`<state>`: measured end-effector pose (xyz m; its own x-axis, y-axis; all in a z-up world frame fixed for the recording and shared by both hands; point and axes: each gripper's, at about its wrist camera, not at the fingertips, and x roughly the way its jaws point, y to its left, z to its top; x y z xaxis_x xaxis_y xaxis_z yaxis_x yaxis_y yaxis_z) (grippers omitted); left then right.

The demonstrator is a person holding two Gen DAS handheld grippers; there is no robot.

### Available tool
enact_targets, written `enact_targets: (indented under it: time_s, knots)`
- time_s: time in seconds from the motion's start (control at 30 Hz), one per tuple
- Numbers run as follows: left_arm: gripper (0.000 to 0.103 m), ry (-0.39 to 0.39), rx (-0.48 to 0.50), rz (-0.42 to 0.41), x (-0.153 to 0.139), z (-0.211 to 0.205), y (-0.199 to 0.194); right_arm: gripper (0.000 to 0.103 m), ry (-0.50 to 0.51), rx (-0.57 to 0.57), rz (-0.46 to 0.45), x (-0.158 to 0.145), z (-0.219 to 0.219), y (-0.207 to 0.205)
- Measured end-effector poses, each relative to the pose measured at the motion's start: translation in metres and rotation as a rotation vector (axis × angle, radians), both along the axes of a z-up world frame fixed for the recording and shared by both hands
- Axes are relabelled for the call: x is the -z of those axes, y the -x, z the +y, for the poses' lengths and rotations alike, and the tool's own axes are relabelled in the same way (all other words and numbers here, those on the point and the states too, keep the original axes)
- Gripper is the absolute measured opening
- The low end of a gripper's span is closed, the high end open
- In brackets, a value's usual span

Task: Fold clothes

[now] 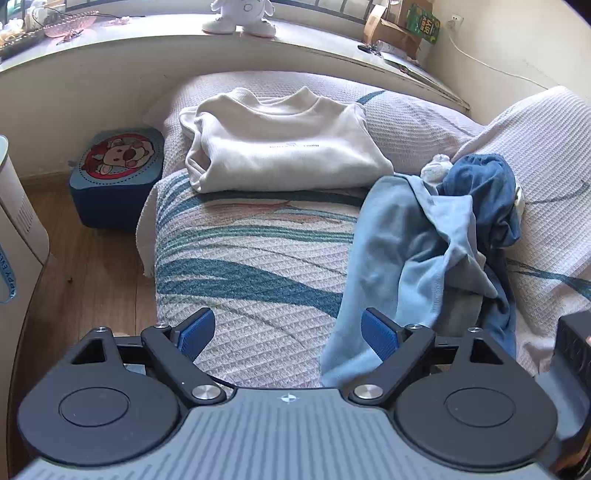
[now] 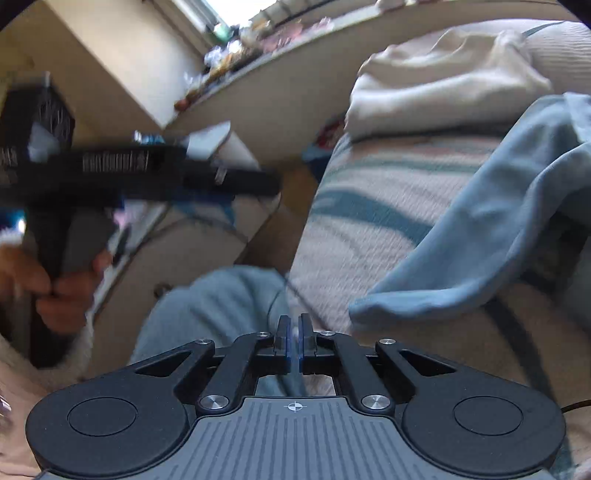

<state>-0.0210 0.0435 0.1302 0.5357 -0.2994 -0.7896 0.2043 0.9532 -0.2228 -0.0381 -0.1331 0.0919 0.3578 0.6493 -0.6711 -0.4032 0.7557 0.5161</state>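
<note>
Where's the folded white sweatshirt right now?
In the left wrist view, the white sweatshirt lies folded at the bed's far end, behind the blue clothes pile.

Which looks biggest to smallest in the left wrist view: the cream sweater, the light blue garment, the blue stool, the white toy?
1. Cream sweater and light blue garment: look alike, and the garment is nearer.
2. Blue stool.
3. White toy, farthest and cut off.
</note>
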Motion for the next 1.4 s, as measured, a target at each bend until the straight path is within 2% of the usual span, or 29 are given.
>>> enact_targets:
  time_s: [0.07, 0.1, 0.17, 0.27, 0.33, 0.4, 0.5, 0.63, 0.77, 0.8, 0.83, 0.87, 0.93, 1.03, 1.07, 1.23, 1.4]
  knots:
    - [0.086, -0.008, 0.012, 0.009, 0.005, -0.003, 0.000, 0.007, 0.005, -0.002, 0.017, 0.004, 0.004, 0.001]
    - [0.086, -0.008, 0.019, 0.015, 0.007, -0.005, 0.000, 0.012, 0.017, 0.034, -0.001, 0.002, -0.003, 0.001]
    - [0.087, -0.001, 0.046, 0.019, 0.012, -0.013, -0.002, 0.012, 0.038, 0.104, -0.032, -0.004, -0.021, 0.000]
    - [0.087, 0.012, 0.109, 0.011, 0.016, -0.031, -0.007, 0.018, 0.062, 0.229, -0.058, -0.014, -0.059, 0.000]
    - [0.087, 0.027, 0.167, -0.009, 0.015, -0.050, -0.010, 0.030, 0.087, 0.315, -0.064, -0.020, -0.085, 0.002]
    - [0.088, 0.046, 0.234, -0.042, 0.013, -0.074, -0.016, 0.051, 0.138, 0.393, -0.080, -0.024, -0.108, 0.009]
    - [0.089, 0.029, 0.306, -0.084, 0.014, -0.116, -0.028, 0.062, 0.200, 0.506, -0.082, -0.023, -0.135, 0.022]
    - [0.089, 0.025, 0.407, -0.101, 0.023, -0.168, -0.042, 0.067, 0.194, 0.601, -0.052, -0.015, -0.158, 0.039]
    - [0.088, 0.006, 0.469, -0.110, 0.037, -0.206, -0.050, 0.068, 0.203, 0.633, -0.020, -0.008, -0.165, 0.049]
    - [0.083, -0.004, 0.475, -0.107, 0.042, -0.211, -0.052, 0.068, 0.202, 0.638, -0.015, -0.007, -0.167, 0.050]
    - [0.067, -0.014, 0.481, -0.102, 0.046, -0.215, -0.053, 0.068, 0.200, 0.643, -0.010, -0.007, -0.169, 0.052]
    - [0.032, -0.024, 0.488, -0.097, 0.051, -0.219, -0.055, 0.068, 0.198, 0.648, -0.005, -0.006, -0.171, 0.053]
    - [0.006, -0.012, 0.458, -0.052, 0.059, -0.215, -0.060, 0.068, 0.203, 0.655, -0.007, -0.006, -0.175, 0.058]
    - [0.005, 0.074, 0.378, -0.026, 0.057, -0.190, -0.067, 0.071, 0.198, 0.665, -0.008, -0.006, -0.175, 0.058]
    - [0.004, 0.072, 0.352, -0.044, 0.052, -0.181, -0.068, 0.073, 0.197, 0.667, -0.007, -0.005, -0.176, 0.058]
    - [0.004, 0.022, 0.233, -0.131, 0.018, -0.127, -0.077, 0.074, 0.201, 0.624, -0.020, -0.003, -0.168, 0.050]
    - [0.004, -0.037, 0.081, -0.212, -0.012, -0.049, -0.070, 0.076, 0.191, 0.582, -0.047, -0.007, -0.158, 0.043]
